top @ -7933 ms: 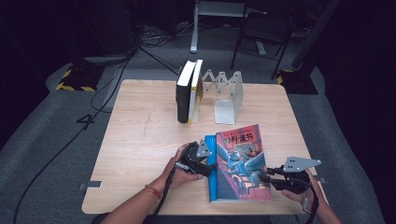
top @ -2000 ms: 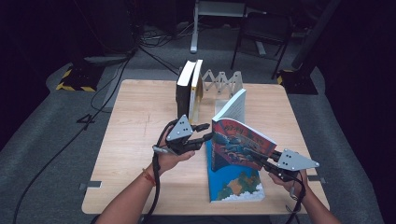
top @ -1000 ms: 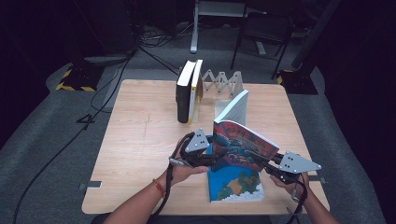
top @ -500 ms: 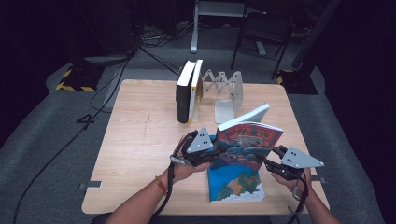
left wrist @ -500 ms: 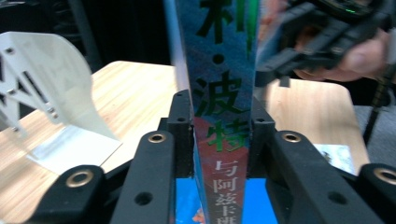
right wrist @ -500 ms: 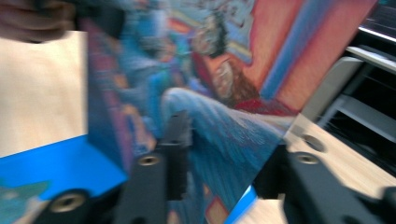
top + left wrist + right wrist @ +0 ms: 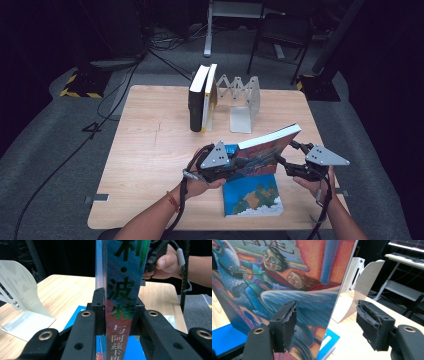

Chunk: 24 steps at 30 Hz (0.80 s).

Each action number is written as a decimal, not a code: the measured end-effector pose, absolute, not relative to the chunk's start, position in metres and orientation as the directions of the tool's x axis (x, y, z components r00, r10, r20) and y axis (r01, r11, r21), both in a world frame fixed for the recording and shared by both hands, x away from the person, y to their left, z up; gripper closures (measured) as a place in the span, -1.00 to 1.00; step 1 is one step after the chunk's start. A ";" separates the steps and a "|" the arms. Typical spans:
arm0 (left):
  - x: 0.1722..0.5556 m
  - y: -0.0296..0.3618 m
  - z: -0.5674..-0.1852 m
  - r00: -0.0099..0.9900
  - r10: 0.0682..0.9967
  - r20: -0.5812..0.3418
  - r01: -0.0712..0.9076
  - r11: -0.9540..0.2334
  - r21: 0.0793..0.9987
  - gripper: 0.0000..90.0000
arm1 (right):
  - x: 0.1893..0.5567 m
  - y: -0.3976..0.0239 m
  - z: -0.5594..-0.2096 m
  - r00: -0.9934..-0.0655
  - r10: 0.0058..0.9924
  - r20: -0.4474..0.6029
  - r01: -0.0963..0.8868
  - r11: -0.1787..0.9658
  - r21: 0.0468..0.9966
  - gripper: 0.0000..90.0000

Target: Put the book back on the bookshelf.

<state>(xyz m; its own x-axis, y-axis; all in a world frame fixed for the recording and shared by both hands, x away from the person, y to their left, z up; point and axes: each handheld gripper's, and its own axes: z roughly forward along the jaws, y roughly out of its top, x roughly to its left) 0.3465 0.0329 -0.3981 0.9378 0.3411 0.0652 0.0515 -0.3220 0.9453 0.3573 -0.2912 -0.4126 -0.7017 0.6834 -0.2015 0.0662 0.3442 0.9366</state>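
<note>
- The lifted book (image 7: 265, 152) hangs tilted in the air above a second book (image 7: 252, 197) that lies flat on the table (image 7: 150, 150), its far corner raised toward the metal bookend (image 7: 245, 105). All of its weight now rests on one grip at the spine, so it could swing or droop.
- Your left gripper (image 7: 120, 325) is clamped on the spine, pads pressed against both sides; its jaws have just been closing. The glossy cover is slick, so if you tip it further the spine may slide between the pads.
- Your right gripper (image 7: 324, 327) has just been opening: its jaws stand wide with the book's edge between them and the far pad clear of it. It carries nothing now, so pulling away fast leaves no backup.
- If it drops, a corner could strike the flat book or the table and bend.
- The upright books (image 7: 202, 102) and the bookend leave a narrow slot; going in at this tilt could knock either over.
</note>
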 end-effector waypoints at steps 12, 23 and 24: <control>0.352 0.022 -0.383 0.934 0.351 0.062 0.036 -0.265 0.963 0.47 | 0.361 -0.280 -0.410 -0.738 0.652 -0.174 0.075 0.336 0.939 -0.11; 0.348 0.004 -0.348 0.917 0.383 0.112 -0.014 -0.250 0.968 0.26 | 0.360 -0.277 -0.409 -0.727 0.662 -0.180 0.075 0.338 0.938 -0.11; 0.347 0.003 -0.347 0.917 0.383 0.113 -0.015 -0.251 0.968 0.26 | 0.360 -0.277 -0.409 -0.728 0.661 -0.182 0.073 0.339 0.938 -0.11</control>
<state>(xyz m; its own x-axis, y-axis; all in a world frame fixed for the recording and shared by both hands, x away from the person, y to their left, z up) 0.3472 0.0032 -0.3469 0.9169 0.3828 0.1132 -0.0147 -0.2510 0.9679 0.3602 -0.2770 -0.4092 -0.7278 0.6612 -0.1822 0.0733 0.3392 0.9379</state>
